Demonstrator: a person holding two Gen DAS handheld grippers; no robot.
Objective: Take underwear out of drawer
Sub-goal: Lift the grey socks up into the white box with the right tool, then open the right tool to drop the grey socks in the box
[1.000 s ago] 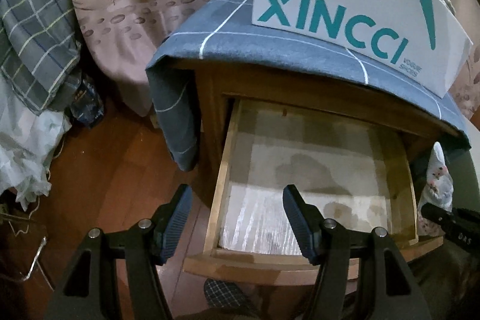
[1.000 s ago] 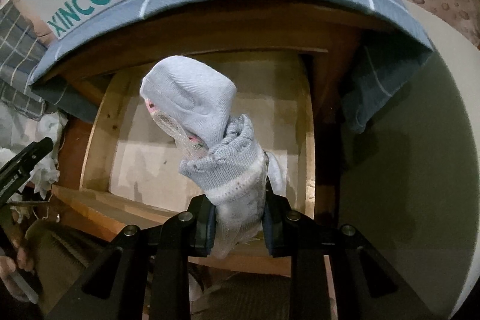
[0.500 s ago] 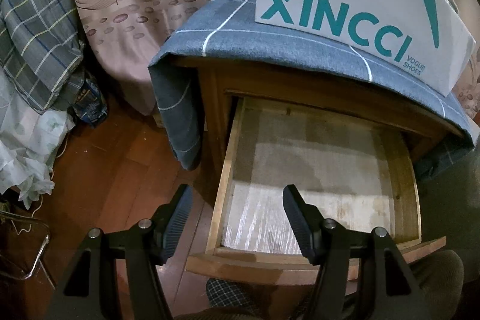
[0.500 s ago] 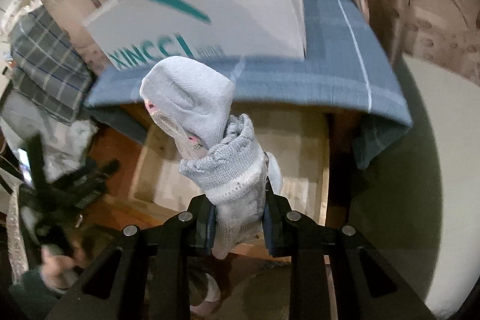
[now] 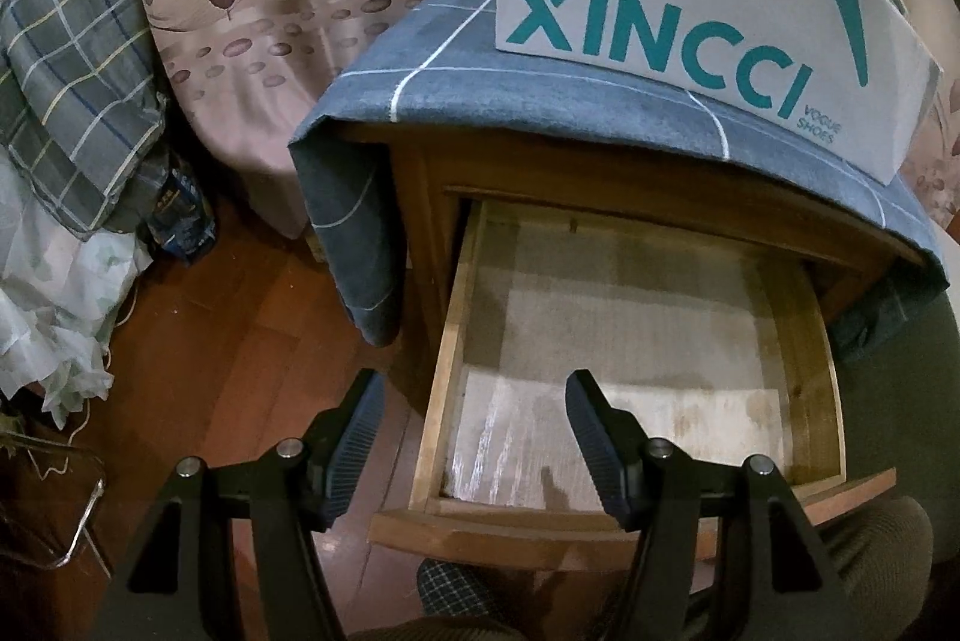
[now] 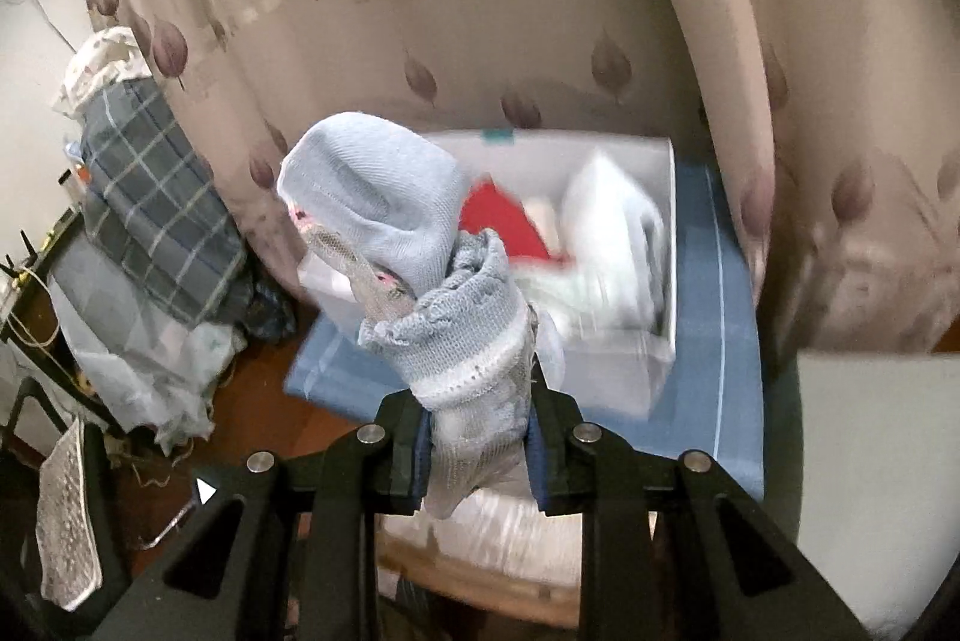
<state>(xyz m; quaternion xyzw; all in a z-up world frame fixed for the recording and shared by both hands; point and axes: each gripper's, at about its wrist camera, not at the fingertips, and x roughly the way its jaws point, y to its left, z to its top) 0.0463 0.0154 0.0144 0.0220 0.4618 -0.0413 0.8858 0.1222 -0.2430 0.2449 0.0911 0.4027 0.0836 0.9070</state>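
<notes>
Above the open wooden drawer (image 5: 630,371), now bare: pale blue-grey knitted underwear bundle (image 6: 432,281), clamped in right gripper (image 6: 477,437), lifted clear near the white shoebox (image 6: 600,269); left gripper (image 5: 474,431) parted, empty; extraction apparently done, setting down next.

The drawer (image 5: 804,341) was made of varnished wood and lined with glossy, streaked paper (image 5: 600,437); the underwear (image 6: 420,245) was knitted cloth, ribbed, with a lacy band
</notes>
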